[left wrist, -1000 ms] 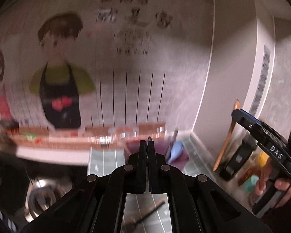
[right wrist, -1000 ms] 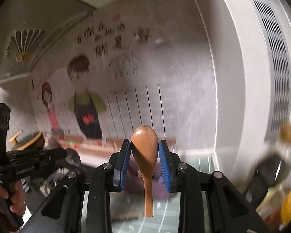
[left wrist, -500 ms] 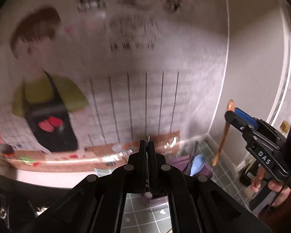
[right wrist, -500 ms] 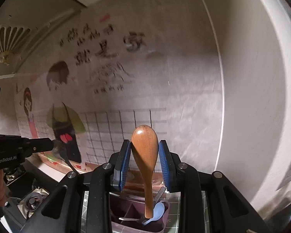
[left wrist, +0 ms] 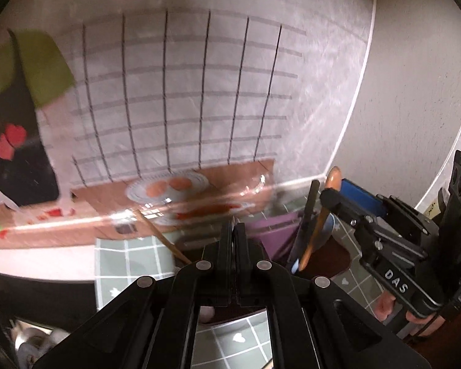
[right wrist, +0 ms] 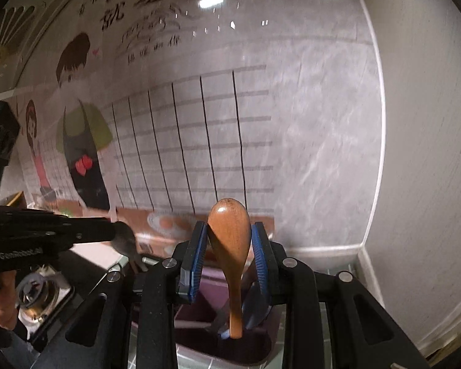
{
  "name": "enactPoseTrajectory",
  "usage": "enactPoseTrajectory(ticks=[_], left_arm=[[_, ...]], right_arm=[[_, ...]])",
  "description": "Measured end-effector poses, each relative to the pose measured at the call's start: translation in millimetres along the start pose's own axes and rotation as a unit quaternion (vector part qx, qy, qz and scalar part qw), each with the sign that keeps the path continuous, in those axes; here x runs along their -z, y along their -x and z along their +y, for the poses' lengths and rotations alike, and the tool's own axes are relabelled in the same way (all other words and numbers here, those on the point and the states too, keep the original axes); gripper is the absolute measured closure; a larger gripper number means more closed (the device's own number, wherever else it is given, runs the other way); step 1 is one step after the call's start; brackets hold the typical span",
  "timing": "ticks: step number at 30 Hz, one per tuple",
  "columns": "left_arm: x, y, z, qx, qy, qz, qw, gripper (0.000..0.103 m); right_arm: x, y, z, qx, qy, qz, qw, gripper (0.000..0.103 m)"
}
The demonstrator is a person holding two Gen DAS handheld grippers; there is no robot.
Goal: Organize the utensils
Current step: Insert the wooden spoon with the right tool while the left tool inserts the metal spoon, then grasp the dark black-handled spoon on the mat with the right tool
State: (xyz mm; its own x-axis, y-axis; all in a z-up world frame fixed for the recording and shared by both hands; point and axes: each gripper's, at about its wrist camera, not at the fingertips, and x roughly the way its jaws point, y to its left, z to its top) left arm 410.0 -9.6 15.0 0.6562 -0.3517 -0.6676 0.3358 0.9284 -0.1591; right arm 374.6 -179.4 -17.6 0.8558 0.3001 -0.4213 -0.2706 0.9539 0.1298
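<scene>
My right gripper [right wrist: 230,230] is shut on a wooden spoon [right wrist: 230,240], bowl up, handle hanging into the purple utensil holder [right wrist: 249,350]. A blue spoon [right wrist: 255,310] and a dark utensil stand in it too. In the left wrist view the right gripper [left wrist: 338,196] holds the wooden spoon [left wrist: 319,224] over the purple holder [left wrist: 273,230] beside a dark handle [left wrist: 305,224]. My left gripper [left wrist: 234,230] is shut on a thin dark utensil, seen from the right wrist [right wrist: 129,243], just left of the holder. A wooden chopstick [left wrist: 163,236] leans nearby.
A wall [left wrist: 199,92] with a cartoon mural stands close behind the holder, and a corner wall [right wrist: 430,153] is on the right. A green tiled mat [left wrist: 129,258] covers the counter. A stove burner [right wrist: 37,295] lies at lower left.
Both grippers have moved closer to the wall and down toward the purple holder. The wooden spoon's handle now reaches into the holder. Both stay shut.
</scene>
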Motion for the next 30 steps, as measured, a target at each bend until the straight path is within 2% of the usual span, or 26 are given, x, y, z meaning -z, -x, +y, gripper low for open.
enactPoseTrajectory(ticks=[4,6,7,8,10,11,15,19,23,27,30], left_arm=[[1.9,-9.2,-0.1,0.022,0.016,0.010,0.9996,0.099],[2.0,-5.0,-0.3,0.027,0.025,0.005,0.9993,0.095],[1.9,-0.5,-0.1,0.029,0.028,-0.001,0.9992,0.085],[2.1,5.2,0.3,0.031,0.030,-0.006,0.9991,0.072],[5.0,19.6,1.0,0.031,0.034,-0.020,0.9987,0.053],[7.4,26.3,1.7,0.032,0.037,-0.027,0.9984,0.048],[27.4,51.5,9.3,0.018,0.069,-0.064,0.9954,0.046],[58.1,68.6,16.9,-0.011,0.087,-0.041,0.9954,0.045],[94.8,92.3,21.4,-0.073,0.078,-0.033,0.9938,0.045],[131.7,113.4,40.3,-0.073,0.115,-0.012,0.9906,0.045],[159.9,129.0,55.2,-0.092,0.145,-0.011,0.9851,0.045]], right_arm=[[10.0,-10.0,-5.9,-0.025,-0.022,0.049,0.998,0.074],[13.0,-11.8,-7.2,-0.032,-0.027,0.063,0.997,0.074],[13.9,-10.2,-8.2,-0.034,-0.026,0.069,0.997,0.074],[14.6,-7.1,-8.9,-0.033,-0.025,0.069,0.997,0.074],[14.6,1.2,-10.6,-0.036,-0.025,0.066,0.997,0.074],[13.8,6.0,-11.1,-0.036,-0.023,0.062,0.997,0.074],[13.0,28.8,-7.1,-0.025,0.000,0.054,0.998,0.074],[22.6,44.2,3.2,-0.032,0.025,0.073,0.997,0.074],[42.4,53.7,17.8,-0.068,0.043,0.104,0.991,0.074],[69.4,56.1,41.6,-0.117,0.074,0.143,0.980,0.074],[92.3,53.1,64.0,-0.146,0.104,0.173,0.968,0.074]])
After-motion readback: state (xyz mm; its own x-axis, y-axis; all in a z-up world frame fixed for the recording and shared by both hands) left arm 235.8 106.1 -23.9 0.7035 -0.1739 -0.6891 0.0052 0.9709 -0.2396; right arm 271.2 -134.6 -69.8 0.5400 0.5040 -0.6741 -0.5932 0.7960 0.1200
